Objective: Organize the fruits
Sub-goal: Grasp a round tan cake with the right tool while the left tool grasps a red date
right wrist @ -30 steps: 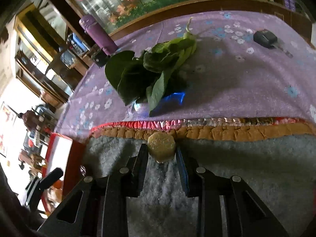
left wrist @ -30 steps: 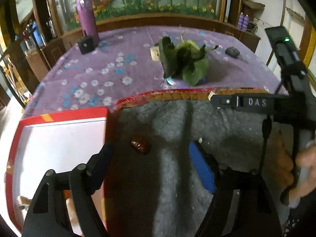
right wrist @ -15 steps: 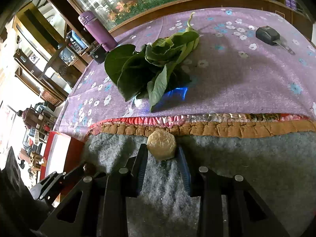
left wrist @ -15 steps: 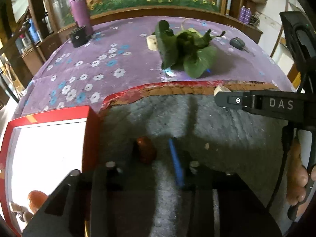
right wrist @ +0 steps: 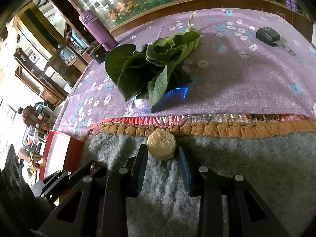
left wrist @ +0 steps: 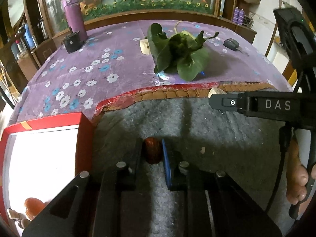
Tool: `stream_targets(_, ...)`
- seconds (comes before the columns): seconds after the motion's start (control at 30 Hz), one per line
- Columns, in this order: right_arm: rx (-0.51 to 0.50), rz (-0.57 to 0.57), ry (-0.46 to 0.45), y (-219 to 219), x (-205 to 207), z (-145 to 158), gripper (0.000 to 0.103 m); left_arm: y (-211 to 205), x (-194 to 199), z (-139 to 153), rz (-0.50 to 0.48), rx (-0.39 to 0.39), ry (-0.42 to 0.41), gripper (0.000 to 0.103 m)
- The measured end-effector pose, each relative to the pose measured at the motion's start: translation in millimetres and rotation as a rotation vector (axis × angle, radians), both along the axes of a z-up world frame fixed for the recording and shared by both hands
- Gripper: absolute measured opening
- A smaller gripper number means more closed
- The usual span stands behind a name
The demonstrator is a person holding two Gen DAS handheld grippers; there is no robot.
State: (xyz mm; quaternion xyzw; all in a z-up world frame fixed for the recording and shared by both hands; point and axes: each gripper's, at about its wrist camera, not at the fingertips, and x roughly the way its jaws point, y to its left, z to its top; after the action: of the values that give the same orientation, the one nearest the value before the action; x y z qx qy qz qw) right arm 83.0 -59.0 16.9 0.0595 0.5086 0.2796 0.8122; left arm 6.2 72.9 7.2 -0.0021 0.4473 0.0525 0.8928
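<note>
Left view: key fob (left wrist: 231, 43); right view: pale fruit (right wrist: 161, 144).

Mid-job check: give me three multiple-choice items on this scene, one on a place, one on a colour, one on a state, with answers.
1. Where do the leafy greens lie?
A. on the purple cloth
B. in the red box
C. on the grey mat

2. What colour is the fruit in the left tool?
A. green
B. reddish brown
C. white

3. What is the right tool doing?
A. standing wide open, empty
B. gripping a pale round piece
C. holding a leaf

Answers: 1 A, the greens rest on the floral purple cloth. 2 B, a glossy reddish-brown fruit sits between its pads. 3 B, the pale round piece is pinched at its tips.
</note>
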Motion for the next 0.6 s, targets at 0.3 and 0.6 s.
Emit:
stream_targets(0.3, -0.082, 0.024, -0.065, 10, -9, 3, 0.031, -1, -6, 1, 0.031, -0.003, -0.020, 0.016)
stream_targets(0.6, -0.055, 0.018, -0.040, 6, -6, 3, 0.031, -20, -30, 22, 0.030, 0.047, -0.097, 0.016)
